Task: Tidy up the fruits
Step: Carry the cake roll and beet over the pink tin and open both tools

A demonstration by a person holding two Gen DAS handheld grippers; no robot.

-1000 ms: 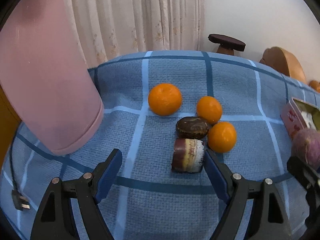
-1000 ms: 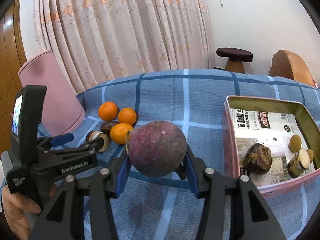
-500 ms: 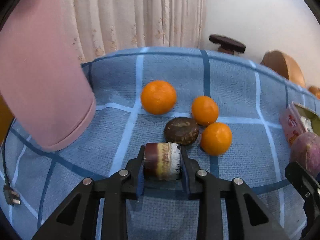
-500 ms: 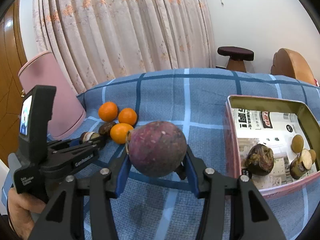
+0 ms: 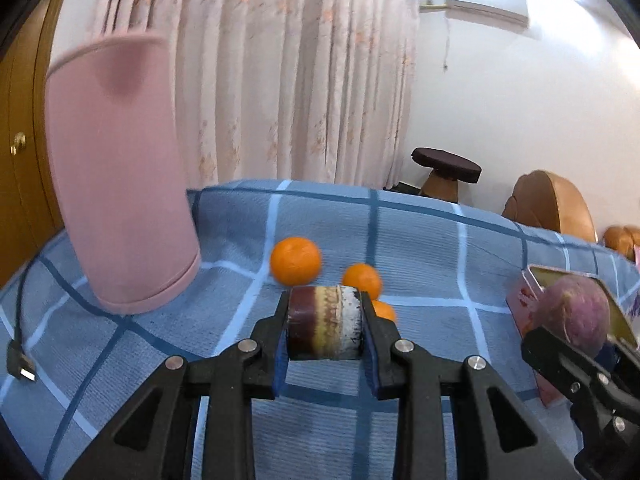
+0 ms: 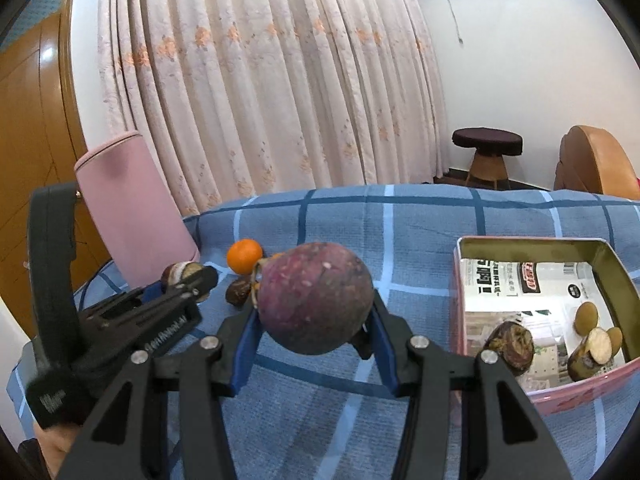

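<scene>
Left gripper point(image 5: 325, 330) clamps a cut fruit chunk point(image 5: 325, 326); right gripper point(image 6: 314, 322) grips a purple round fruit point(image 6: 314, 306). Carry both level over the tin's point(image 6: 532, 242) rim before releasing.

third orange point(image 5: 385, 311): mostly hidden behind the fruit piece point(image 5: 325, 322) in my left hand-held gripper point(image 5: 325, 364); only 1 sliver shows.
dark fruit point(image 6: 239, 291): half covered by the purple fruit point(image 6: 316, 302) in my right hand-held gripper point(image 6: 316, 344); in the left wrist view, fully hidden.
tin point(image 5: 538, 276): in the left wrist view, largely blocked by the purple fruit and cut off at the right edge.
my hand point(image 6: 52, 440): only a bit shows at the bottom left.
cable plug point(image 5: 20, 364): blurred; its type is unclear.
</scene>
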